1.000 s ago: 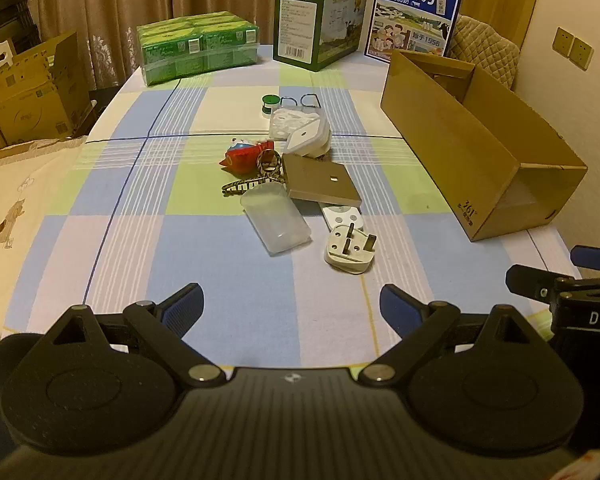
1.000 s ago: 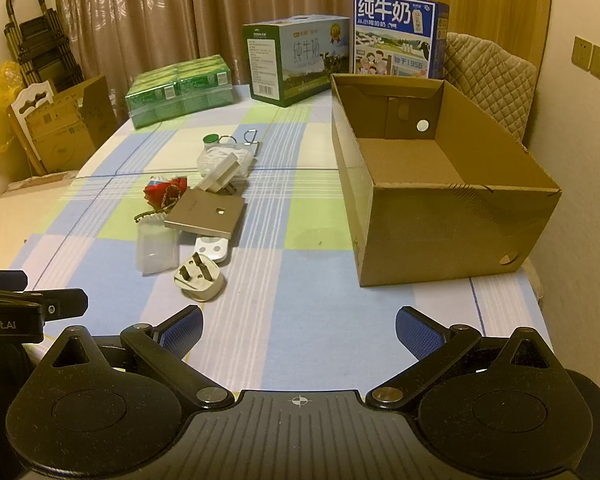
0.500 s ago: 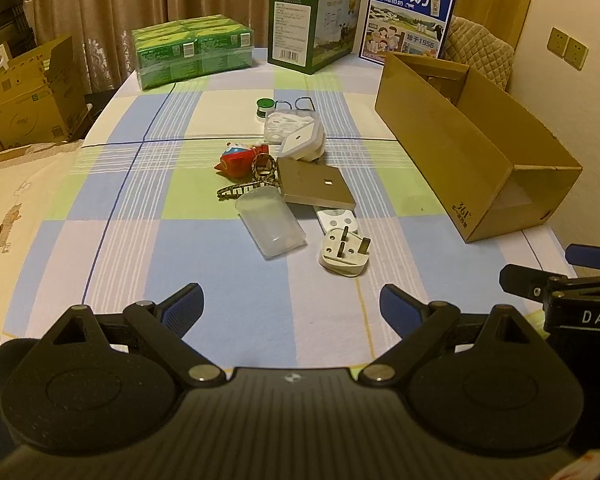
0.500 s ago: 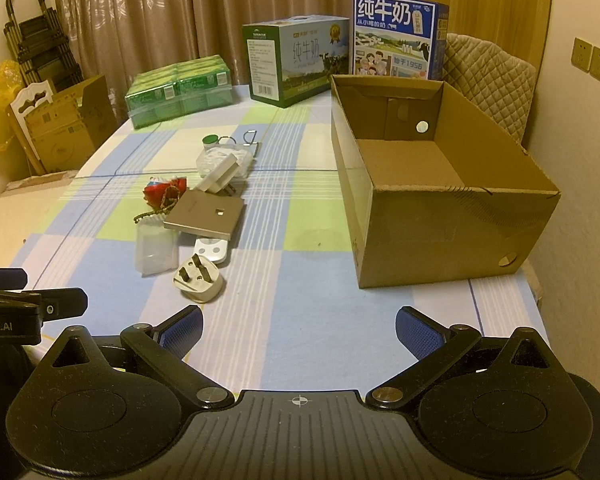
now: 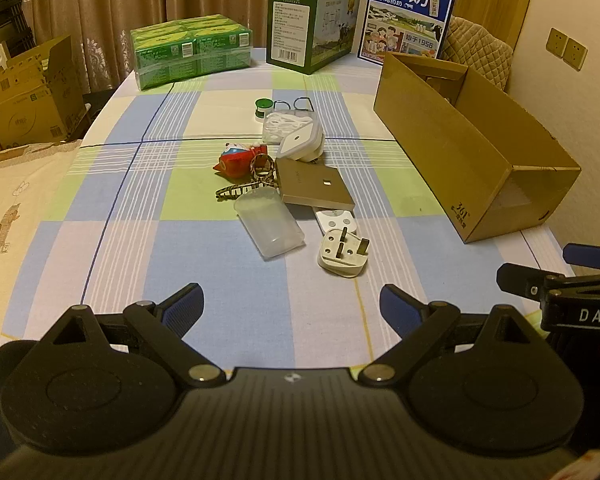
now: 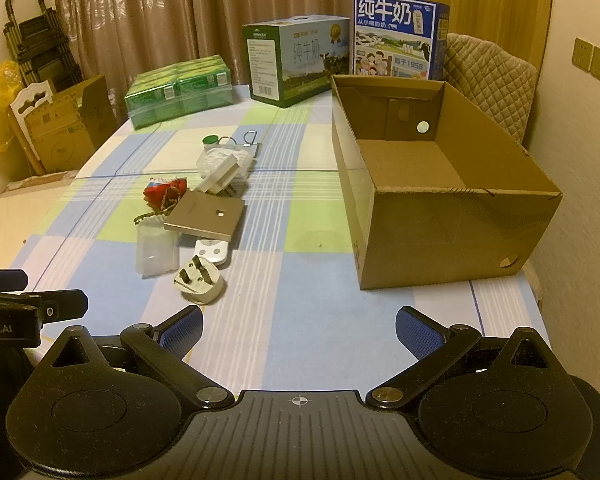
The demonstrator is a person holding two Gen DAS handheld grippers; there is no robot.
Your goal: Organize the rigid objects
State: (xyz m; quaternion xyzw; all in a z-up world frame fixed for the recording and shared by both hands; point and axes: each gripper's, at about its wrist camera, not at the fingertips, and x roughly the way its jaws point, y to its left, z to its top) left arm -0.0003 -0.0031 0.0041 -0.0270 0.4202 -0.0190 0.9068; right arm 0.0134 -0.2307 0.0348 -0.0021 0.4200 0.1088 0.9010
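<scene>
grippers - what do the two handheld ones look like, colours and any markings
Both the left gripper and the right gripper are matte black, with a ribbed centre body, two round side discs, silver pivot screws and blue textured fingertips. White lettering shows on their sides: "DAS" on the right one, "obot.AI" on the left.
</scene>
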